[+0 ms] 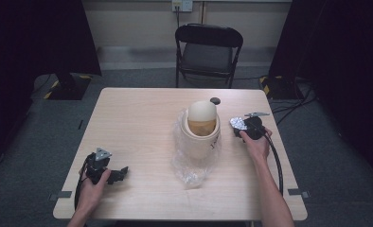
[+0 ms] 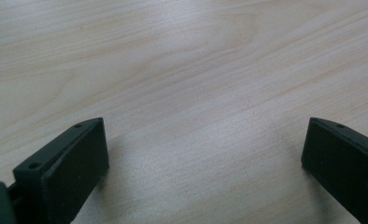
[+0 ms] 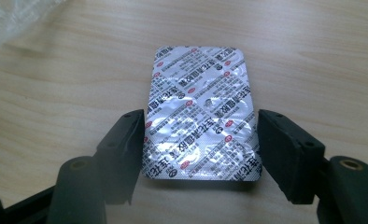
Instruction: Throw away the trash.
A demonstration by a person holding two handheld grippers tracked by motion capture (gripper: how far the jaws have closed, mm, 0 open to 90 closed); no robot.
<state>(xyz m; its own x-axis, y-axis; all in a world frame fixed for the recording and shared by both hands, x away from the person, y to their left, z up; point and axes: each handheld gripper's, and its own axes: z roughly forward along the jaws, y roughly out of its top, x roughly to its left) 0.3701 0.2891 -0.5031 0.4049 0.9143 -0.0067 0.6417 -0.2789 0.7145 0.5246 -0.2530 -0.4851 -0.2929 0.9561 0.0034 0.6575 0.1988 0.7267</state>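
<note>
Right gripper (image 3: 201, 140) clamps a blister pack (image 3: 201, 112).
Right of the jar (image 1: 202, 126); left gripper (image 2: 205, 158) jaws wide open, holding nothing, above bare tabletop (image 2: 182, 70).

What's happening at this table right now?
A person works a gripper in each hand. The right gripper has its fingers closed on the two long edges of a foil blister pack, just right of a cream jar standing on clear plastic wrap. The left gripper rests open over bare table, holding nothing.
</note>
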